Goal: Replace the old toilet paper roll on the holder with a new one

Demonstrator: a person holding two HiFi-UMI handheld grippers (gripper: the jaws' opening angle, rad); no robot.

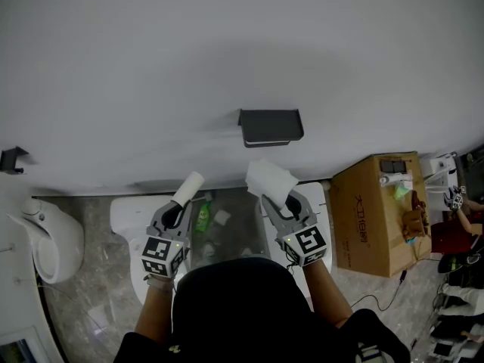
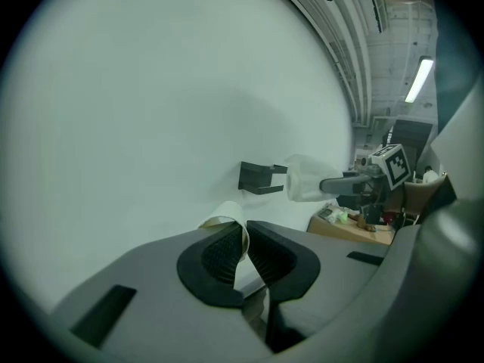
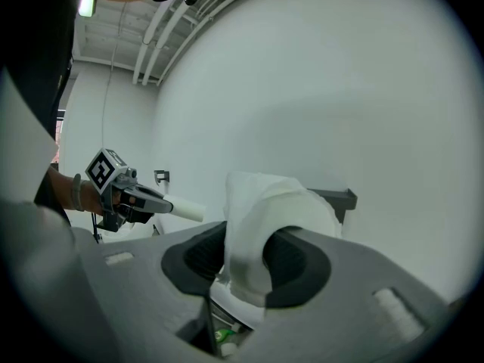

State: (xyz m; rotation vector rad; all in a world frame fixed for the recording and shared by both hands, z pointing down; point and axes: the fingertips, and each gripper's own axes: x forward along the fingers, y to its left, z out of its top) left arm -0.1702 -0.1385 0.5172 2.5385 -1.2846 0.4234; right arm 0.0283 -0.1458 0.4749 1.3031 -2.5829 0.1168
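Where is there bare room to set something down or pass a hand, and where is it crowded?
Free: the wall between the small bracket and the holder; the floor strip between the white fixture and the bin; the printed left part of the cardboard box top. Crowded: the bin, holding litter, and the box's far and right edges.

Below the holder [image 1: 271, 127], the person's head [image 1: 242, 301] hides the near part of the bin [image 1: 242, 240]. Right of the holder, print on the cardboard box [image 1: 376, 218] is too small to read; a person [image 1: 452, 237] beyond is cut off.
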